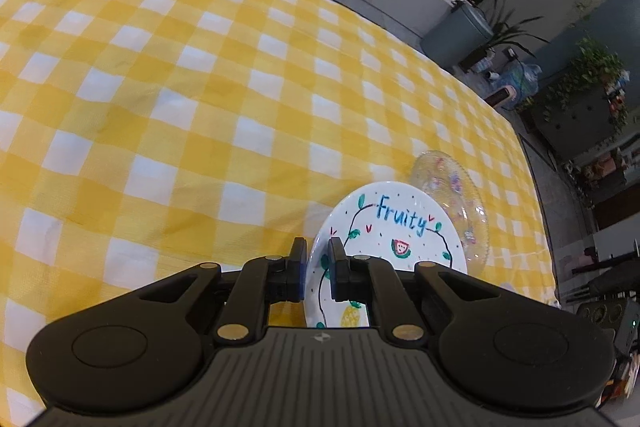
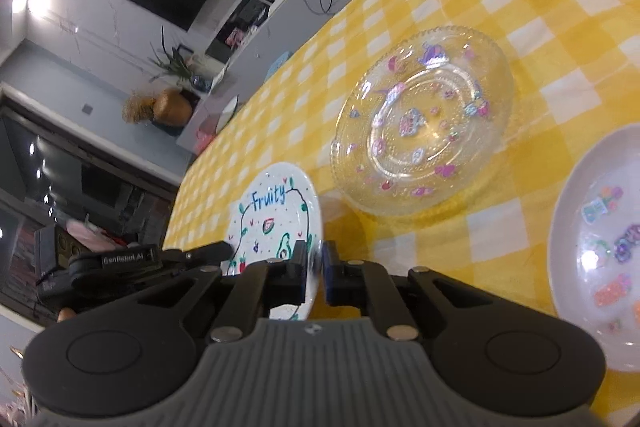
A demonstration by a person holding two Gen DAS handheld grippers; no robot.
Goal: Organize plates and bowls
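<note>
Both claws clamped on the white "Fruity" plate (image 1: 400, 227) rim: left gripper (image 1: 318, 259), right gripper (image 2: 316, 267). Plate tilted; clear glass plate (image 2: 424, 123) just beyond on the checked cloth (image 1: 200, 87).

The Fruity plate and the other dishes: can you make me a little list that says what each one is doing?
Fruity plate: gripped on opposite rim edges by both tools
left tool: shut on its rim
right tool: shut on its rim
glass plate: flat on the checked cloth, untouched
white bowl: beside the glass plate, stickers inside
</note>
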